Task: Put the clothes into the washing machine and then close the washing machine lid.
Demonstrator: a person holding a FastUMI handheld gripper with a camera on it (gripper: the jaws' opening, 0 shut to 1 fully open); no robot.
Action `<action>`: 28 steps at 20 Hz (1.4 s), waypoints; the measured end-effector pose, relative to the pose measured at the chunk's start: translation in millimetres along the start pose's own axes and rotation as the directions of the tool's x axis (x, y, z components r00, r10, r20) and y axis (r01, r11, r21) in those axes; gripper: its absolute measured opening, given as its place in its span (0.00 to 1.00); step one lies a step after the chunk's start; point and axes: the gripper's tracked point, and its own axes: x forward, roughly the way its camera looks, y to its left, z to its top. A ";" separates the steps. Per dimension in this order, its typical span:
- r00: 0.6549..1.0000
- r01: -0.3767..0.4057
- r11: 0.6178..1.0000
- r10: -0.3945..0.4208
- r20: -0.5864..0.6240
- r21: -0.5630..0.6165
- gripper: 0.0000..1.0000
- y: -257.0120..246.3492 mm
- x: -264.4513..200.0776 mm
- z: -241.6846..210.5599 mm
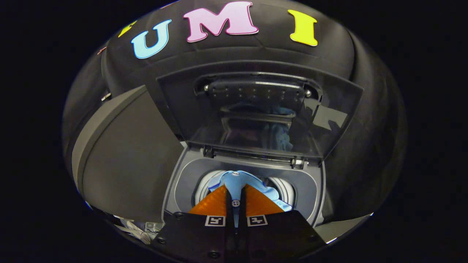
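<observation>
In the gripper view, the tool (236, 195) hangs over the round mouth of one grey top-loading washing machine (182, 182), its two fingers drawn narrow and pinching a fold of one light blue cloth garment (237, 180) between them. The garment spreads just ahead of the fingers and drapes down into the ribbed white drum (289, 188), with open drum rim visible on both sides of it. One dark translucent lid (256, 113) stands raised behind the opening, hinged at the far edge, reflecting the blue cloth. A grey flat panel (128, 157) lies beside the machine to the left.
</observation>
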 end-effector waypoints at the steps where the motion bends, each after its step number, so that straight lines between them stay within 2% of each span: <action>1: 1.000 0.001 1.000 -0.001 -0.017 0.001 0.07 0.9 4.8 -5.9; 12: 0.990 0.062 0.998 -0.061 -0.127 0.003 0.07 -18.3 43.5 -52.2; 16: 0.987 0.066 0.998 -0.063 -0.147 0.015 0.07 -21.7 51.2 -59.3; 17: 0.985 0.048 0.998 -0.043 -0.165 0.027 0.07 -18.7 54.9 -63.8; 19: 0.974 0.005 0.997 0.013 -0.227 0.078 0.17 -7.6 55.6 -77.0; 23: 0.978 0.034 0.997 -0.018 -0.207 0.076 1.00 -16.7 62.0 -72.7; 28: 0.978 0.043 0.996 -0.027 -0.209 0.073 1.00 -12.1 68.7 -73.0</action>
